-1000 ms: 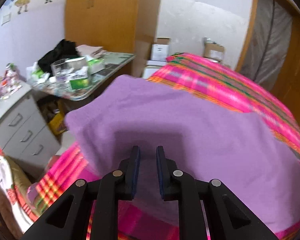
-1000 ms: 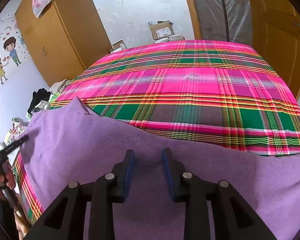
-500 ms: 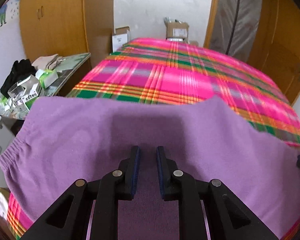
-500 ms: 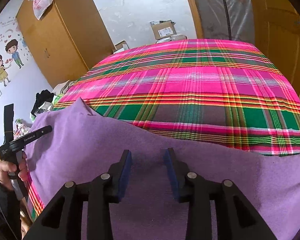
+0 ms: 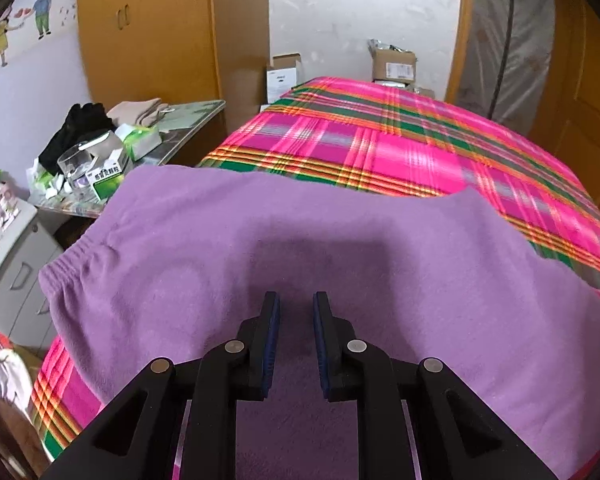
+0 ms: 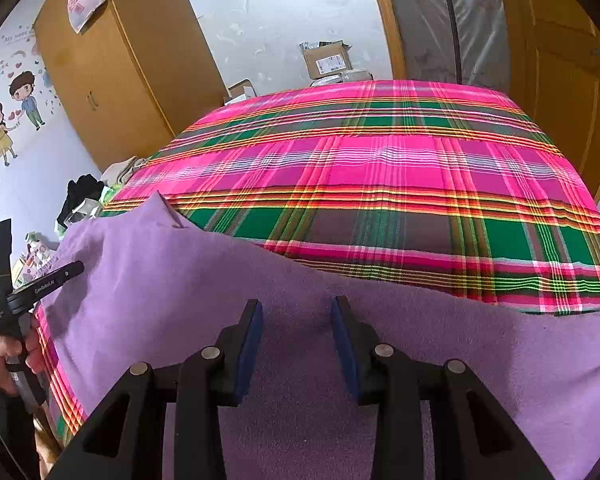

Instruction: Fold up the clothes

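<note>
A purple fleece garment [image 5: 340, 248] lies spread over the near part of a bed with a pink and green plaid cover [image 5: 380, 148]. Its elastic waistband [image 5: 72, 256] hangs at the bed's left edge. My left gripper [image 5: 296, 300] hovers just above the purple cloth, jaws a narrow gap apart and nothing between the pads. In the right wrist view the same garment [image 6: 180, 280] fills the foreground. My right gripper [image 6: 296, 306] stands open over it, wider than the left, with only cloth below. A hand [image 6: 4, 354] holds the left gripper [image 6: 74, 269] at the garment's left end.
A glass-topped side table [image 5: 196, 116] left of the bed carries boxes, a clear tub and dark clothes. A white drawer cabinet [image 5: 16, 272] stands nearer. A wooden wardrobe [image 5: 148, 32], cardboard boxes [image 5: 394, 64] and a wooden door [image 6: 560, 92] surround the bed.
The left gripper has shifted along the garment's left end, and its view swung between the side table and the bed. The right gripper's jaws have spread a little wider without moving.
</note>
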`<action>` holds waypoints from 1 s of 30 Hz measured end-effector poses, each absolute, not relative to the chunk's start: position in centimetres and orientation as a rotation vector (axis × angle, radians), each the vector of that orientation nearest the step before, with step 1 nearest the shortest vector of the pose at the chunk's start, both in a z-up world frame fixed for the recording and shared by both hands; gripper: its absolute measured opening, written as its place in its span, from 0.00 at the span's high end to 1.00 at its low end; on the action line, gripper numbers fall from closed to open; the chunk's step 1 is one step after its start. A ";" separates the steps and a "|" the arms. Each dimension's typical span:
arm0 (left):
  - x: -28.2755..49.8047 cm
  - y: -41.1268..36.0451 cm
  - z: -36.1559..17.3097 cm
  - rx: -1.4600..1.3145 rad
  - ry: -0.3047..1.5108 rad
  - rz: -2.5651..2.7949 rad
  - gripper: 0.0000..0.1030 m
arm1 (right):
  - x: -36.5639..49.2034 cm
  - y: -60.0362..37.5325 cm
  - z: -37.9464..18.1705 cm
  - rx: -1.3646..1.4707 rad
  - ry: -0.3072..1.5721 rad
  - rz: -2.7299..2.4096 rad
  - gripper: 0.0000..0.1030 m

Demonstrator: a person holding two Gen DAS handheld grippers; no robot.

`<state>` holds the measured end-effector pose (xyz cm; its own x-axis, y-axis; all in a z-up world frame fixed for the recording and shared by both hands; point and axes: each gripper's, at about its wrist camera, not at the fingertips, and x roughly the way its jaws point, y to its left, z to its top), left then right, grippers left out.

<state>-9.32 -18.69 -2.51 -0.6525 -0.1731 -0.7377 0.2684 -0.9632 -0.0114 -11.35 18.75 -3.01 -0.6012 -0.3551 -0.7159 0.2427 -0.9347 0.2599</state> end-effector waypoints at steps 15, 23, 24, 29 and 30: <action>-6.3 -22.3 -2.2 1.055 0.240 -2.543 0.83 | -11.3 18.8 -3.0 1.177 -0.194 -2.537 0.65; -3.9 -28.6 -2.4 0.936 0.437 -2.449 0.74 | -11.3 18.6 -2.9 1.179 -0.181 -2.541 0.65; -3.9 -29.0 -2.6 0.943 0.447 -2.454 0.74 | -11.3 18.6 -2.9 1.179 -0.181 -2.541 0.65; -4.4 -29.6 -3.6 0.968 0.468 -2.473 0.73 | -11.3 18.7 -2.9 1.180 -0.183 -2.541 0.65; -4.4 -29.5 -3.7 0.967 0.460 -2.477 0.73 | -11.3 18.7 -2.9 1.180 -0.183 -2.541 0.65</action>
